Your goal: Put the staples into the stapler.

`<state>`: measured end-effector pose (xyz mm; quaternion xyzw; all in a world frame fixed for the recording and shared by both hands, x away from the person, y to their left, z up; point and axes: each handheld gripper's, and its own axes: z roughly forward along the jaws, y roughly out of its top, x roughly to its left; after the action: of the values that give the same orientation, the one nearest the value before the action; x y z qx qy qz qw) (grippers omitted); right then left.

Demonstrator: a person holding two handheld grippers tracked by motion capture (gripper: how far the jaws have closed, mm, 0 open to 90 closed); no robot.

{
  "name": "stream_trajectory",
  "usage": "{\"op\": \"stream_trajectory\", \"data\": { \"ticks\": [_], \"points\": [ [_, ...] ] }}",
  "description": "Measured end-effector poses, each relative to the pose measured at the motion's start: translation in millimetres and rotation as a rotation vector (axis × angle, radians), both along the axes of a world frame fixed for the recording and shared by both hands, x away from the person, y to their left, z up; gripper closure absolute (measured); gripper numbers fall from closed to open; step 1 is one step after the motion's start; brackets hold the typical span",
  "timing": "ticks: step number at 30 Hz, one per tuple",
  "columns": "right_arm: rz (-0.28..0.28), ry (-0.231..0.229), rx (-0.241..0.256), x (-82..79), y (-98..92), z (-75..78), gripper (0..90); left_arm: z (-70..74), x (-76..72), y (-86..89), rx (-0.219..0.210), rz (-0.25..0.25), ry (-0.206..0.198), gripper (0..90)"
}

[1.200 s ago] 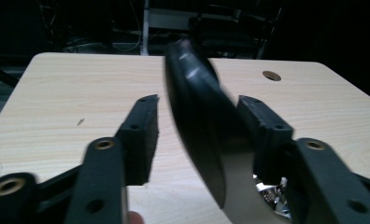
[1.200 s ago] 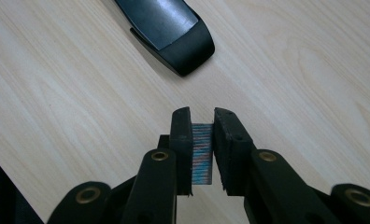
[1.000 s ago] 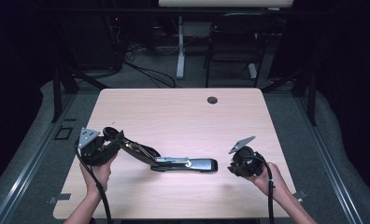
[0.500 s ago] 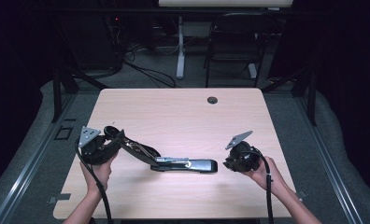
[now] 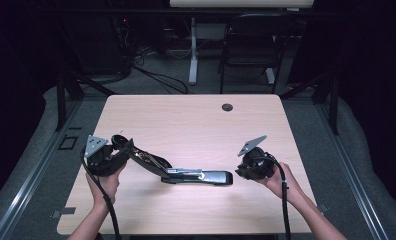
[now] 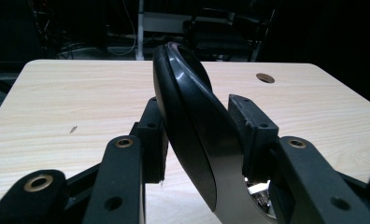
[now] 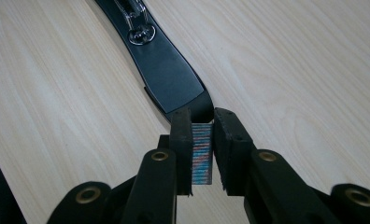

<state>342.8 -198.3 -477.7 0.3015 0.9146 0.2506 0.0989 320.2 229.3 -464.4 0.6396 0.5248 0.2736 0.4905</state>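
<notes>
The left hand-held gripper (image 6: 197,154) pinches the stapler's raised lid (image 6: 192,121); the right hand-held gripper (image 7: 202,140), clamping staples (image 7: 202,154), should approach the open base (image 7: 167,70) squarely.

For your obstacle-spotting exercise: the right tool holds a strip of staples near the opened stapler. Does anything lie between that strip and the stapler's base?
Nothing visible does. The right tool holds the staple strip just short of the stapler base, with bare table on either side. The left tool holds the stapler's top arm raised.
</notes>
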Motion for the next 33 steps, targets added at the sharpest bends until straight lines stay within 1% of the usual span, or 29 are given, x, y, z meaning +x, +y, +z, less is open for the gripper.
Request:
{"op": "stream_trajectory", "data": {
  "ticks": [3,4,6,9,13,14,15,16,17,19,20,22,24,29,30,32,33],
  "points": [
    [0.009,0.0,-0.011,1.9,1.4,1.4,78.6,-0.3,1.0,-0.5,-0.005,-0.001,-0.008,60.2],
    [0.011,0.004,-0.006,2.5,1.7,1.4,78.6,-0.1,1.1,-0.4,-0.005,-0.004,-0.007,60.2],
    [0.006,-0.006,0.001,3.7,2.3,1.6,78.6,0.0,1.1,-0.2,-0.004,-0.004,-0.004,60.3],
    [0.007,-0.003,0.007,5.6,3.3,3.5,78.6,-0.1,1.3,0.0,-0.008,-0.008,-0.007,60.3],
    [0.04,-0.007,0.004,7.9,7.4,5.2,78.6,-0.3,1.3,-0.2,-0.008,-0.001,-0.006,60.4],
    [0.041,-0.016,0.018,7.9,9.0,4.3,78.7,-0.3,1.3,-0.6,-0.007,0.001,-0.008,60.4],
    [0.052,-0.009,0.017,9.1,10.1,4.6,78.6,-0.2,1.3,-0.5,-0.008,-0.002,-0.008,60.4],
    [0.053,-0.01,0.013,9.4,11.4,4.9,78.6,-0.2,1.4,-0.7,-0.007,0.001,-0.009,60.4],
    [0.057,-0.016,0.026,10.0,12.8,4.2,78.6,0.0,1.4,-0.5,-0.005,-0.002,-0.007,60.4],
    [0.066,-0.009,0.013,11.6,14.7,5.8,78.6,0.0,1.6,-0.5,-0.004,-0.003,-0.007,60.4],
    [0.069,-0.01,0.023,12.2,15.8,5.4,78.6,0.0,1.6,-0.4,-0.003,-0.003,-0.007,60.4],
    [0.082,-0.014,0.006,13.8,17.2,7.0,78.6,-0.1,1.8,-0.4,-0.003,-0.005,-0.008,60.3],
    [0.076,-0.019,0.032,14.4,19.3,6.1,78.6,0.1,1.9,-0.4,0.002,-0.004,-0.006,60.3],
    [0.098,-0.016,0.022,18.1,22.5,8.4,78.6,0.2,2.3,-0.5,0.004,-0.002,-0.005,60.2],
    [0.099,-0.023,0.025,18.8,23.6,8.4,78.6,0.1,2.5,-0.6,0.002,-0.001,-0.005,60.3],
    [0.104,-0.022,0.035,20.0,26.0,8.8,78.6,-0.1,2.8,-0.8,0.001,0.0,-0.007,60.3],
    [0.112,-0.026,0.033,20.9,27.1,9.6,78.6,0.0,2.9,-0.8,0.002,0.001,-0.006,60.3]
  ]
}}
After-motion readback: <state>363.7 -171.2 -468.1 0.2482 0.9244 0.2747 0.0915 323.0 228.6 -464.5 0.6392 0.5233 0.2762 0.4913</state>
